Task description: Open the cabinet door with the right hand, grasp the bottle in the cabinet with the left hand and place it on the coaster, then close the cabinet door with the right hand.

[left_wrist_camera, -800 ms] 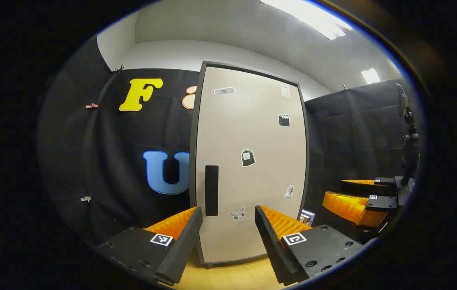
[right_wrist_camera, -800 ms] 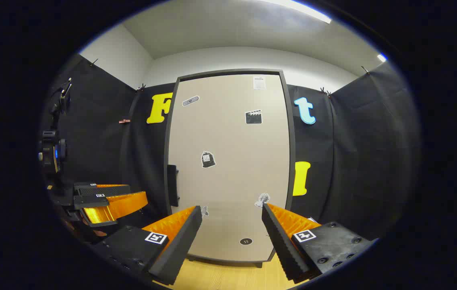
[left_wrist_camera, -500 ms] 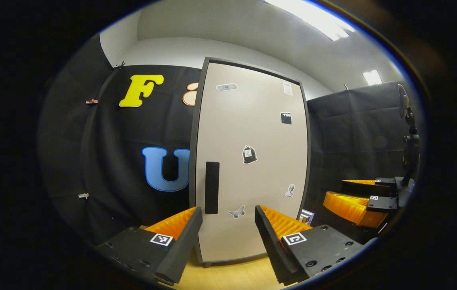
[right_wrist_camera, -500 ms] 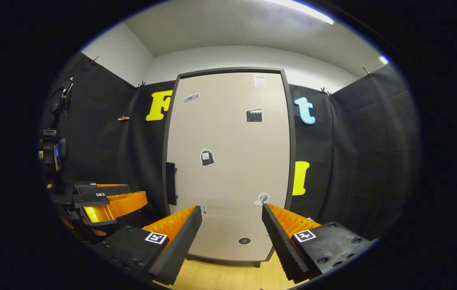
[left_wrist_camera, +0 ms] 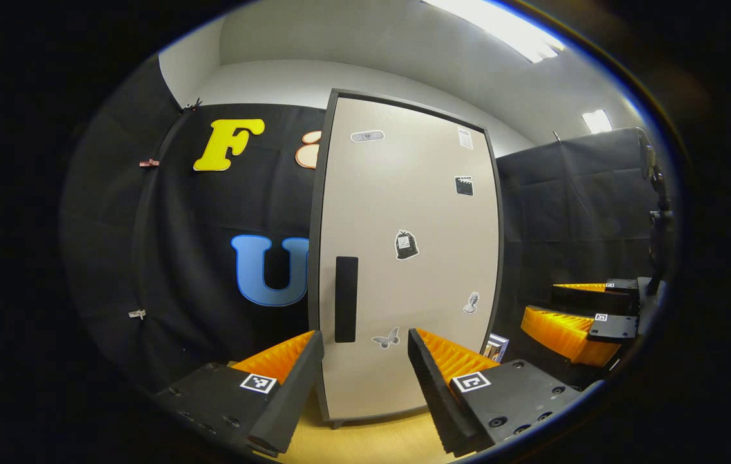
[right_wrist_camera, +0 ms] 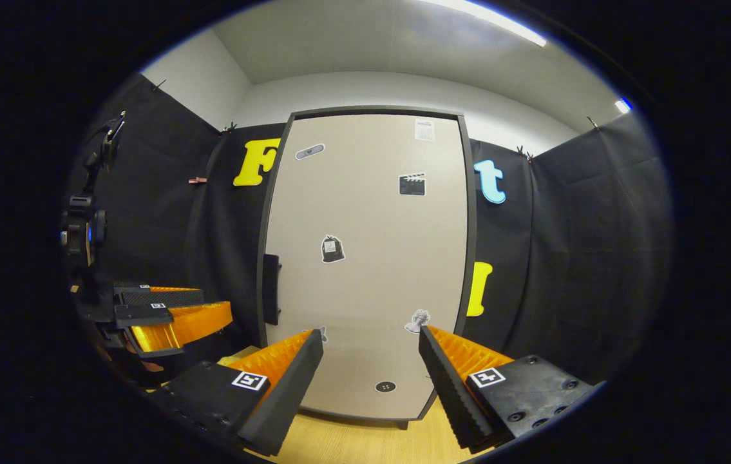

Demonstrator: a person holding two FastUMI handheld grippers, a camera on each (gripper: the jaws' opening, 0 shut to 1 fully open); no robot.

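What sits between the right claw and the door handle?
Nothing: in the right gripper view, only bare door separates the open right claw from the handle.

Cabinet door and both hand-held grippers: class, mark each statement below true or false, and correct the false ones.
1. The cabinet door is shut. True.
2. The right hand-held gripper grips the door's handle. False: it is open, short of the door, holding nothing.
3. The handle is a dark vertical bar near the door's left edge. True.
4. The left hand-held gripper holds a bottle. False: it is open and empty.
5. The door bears several stickers. True.
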